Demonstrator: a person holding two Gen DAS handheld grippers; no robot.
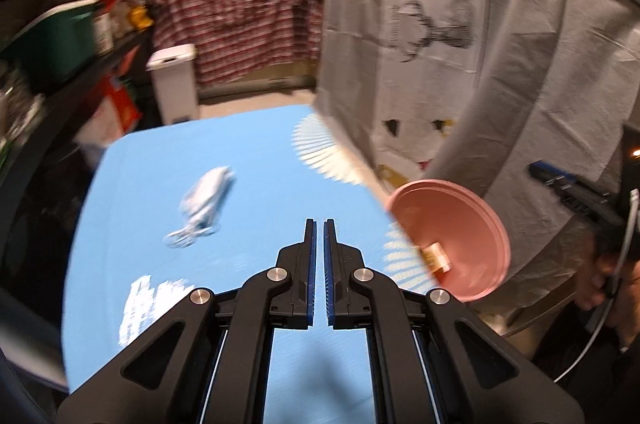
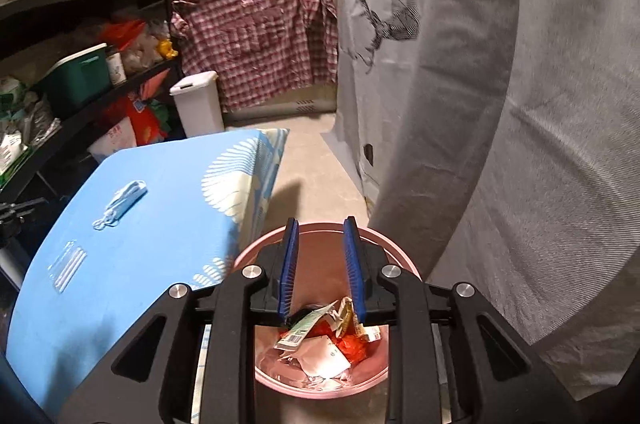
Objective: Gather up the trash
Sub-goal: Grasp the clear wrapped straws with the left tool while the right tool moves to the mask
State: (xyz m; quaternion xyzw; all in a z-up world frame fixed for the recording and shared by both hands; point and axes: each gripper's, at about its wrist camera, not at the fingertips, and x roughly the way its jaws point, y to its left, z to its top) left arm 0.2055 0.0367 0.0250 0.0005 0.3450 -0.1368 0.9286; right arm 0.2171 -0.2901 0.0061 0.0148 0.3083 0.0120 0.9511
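A crumpled light-blue face mask (image 1: 206, 202) lies on the blue table (image 1: 256, 152); it also shows in the right wrist view (image 2: 122, 202). A clear plastic wrapper (image 2: 68, 266) lies nearer on the table, and shows in the left wrist view (image 1: 146, 304). My left gripper (image 1: 319, 224) is shut and empty above the table, right of the mask. My right gripper (image 2: 320, 224) is open and empty over the pink trash bin (image 2: 404, 260), which holds several wrappers (image 2: 320, 344). The bin also shows in the left wrist view (image 1: 472, 224).
A white lidded bin (image 2: 198, 104) stands on the floor beyond the table. Black shelves (image 2: 80, 36) full of goods stand at the left. A grey cloth (image 2: 500, 104) hangs at the right, and a checked cloth (image 2: 260, 40) at the back.
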